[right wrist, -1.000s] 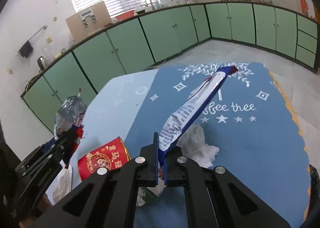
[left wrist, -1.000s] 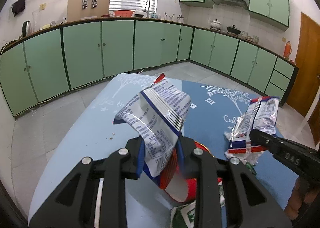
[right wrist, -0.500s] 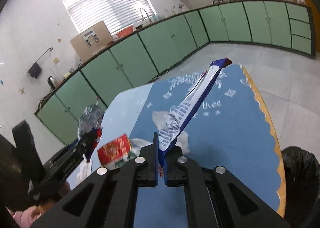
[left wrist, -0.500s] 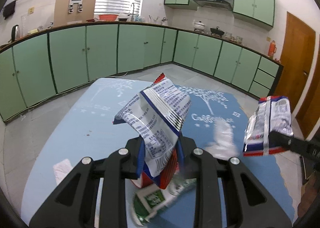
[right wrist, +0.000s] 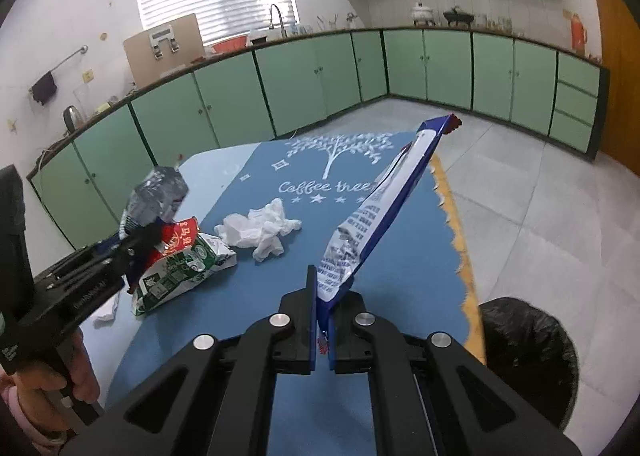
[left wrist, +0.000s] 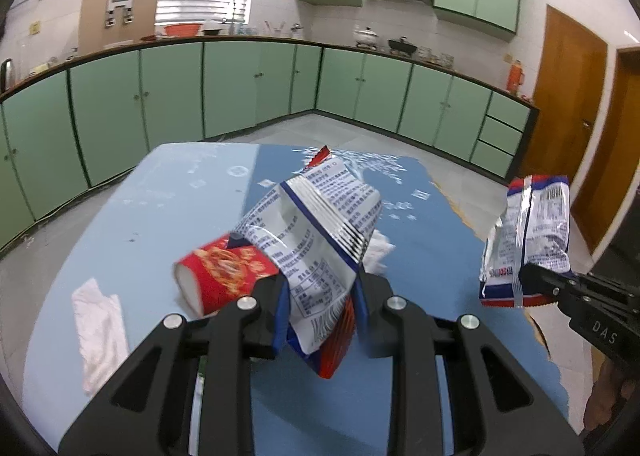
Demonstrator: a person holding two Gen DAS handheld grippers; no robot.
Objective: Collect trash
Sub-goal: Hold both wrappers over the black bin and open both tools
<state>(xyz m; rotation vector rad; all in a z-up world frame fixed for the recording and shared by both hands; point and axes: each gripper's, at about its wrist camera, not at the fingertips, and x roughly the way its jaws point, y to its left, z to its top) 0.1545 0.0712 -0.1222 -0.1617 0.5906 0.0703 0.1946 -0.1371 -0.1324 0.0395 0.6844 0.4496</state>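
Left gripper [left wrist: 320, 308] clamping a crumpled silver snack wrapper [left wrist: 316, 232] at centre frame of its own view, jaws partway closed with the foil bunched between them and sticking up. Right gripper [right wrist: 322, 330] pinching a second snack wrapper [right wrist: 384, 208] totally shut, bag flattened edge-on and slanting toward the upper right of its view. Sitting on the blue tablecloth [right wrist: 400, 280]: red paper cup [left wrist: 220, 276] lying on its side left of centre in the left view, green and white carton [right wrist: 180, 276] at left in the right view, crumpled white tissue [right wrist: 260, 232] near the middle just right of the carton, and a flat white napkin [left wrist: 100, 332] at lower left in the left view. Black bin bag [right wrist: 528, 356] showing at lower right, off the table edge. Hand [right wrist: 52, 380] gripping the left tool's handle at lower left.
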